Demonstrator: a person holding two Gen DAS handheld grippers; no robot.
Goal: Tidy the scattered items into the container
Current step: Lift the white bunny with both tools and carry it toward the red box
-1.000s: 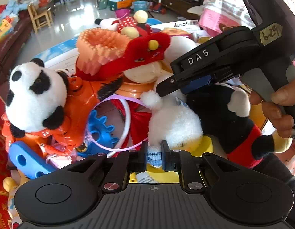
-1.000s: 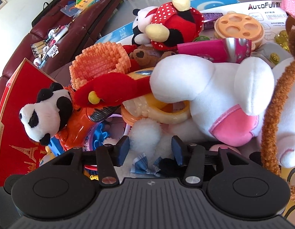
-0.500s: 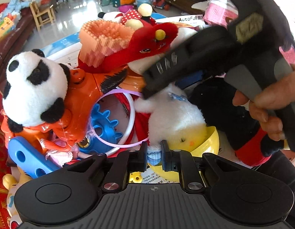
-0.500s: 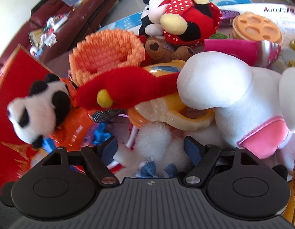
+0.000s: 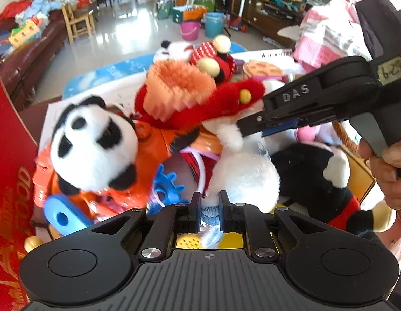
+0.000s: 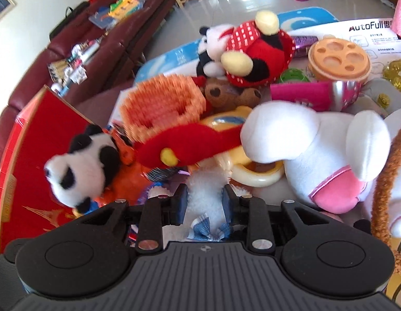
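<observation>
Only the left view shows both claws, left claw and right claw, clamped on the white plush.

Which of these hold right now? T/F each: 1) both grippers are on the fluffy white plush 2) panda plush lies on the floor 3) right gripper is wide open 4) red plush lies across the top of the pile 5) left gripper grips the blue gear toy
1) True. The left gripper and the right gripper both pinch the fluffy white plush.
2) False. The panda plush sits on the orange plastic toy in the pile.
3) False. Its fingers press into the white fluff on both sides.
4) True. The red plush lies across the heap, under the orange woven basket.
5) False. The blue gear toy lies free, to the left of the left gripper.
</observation>
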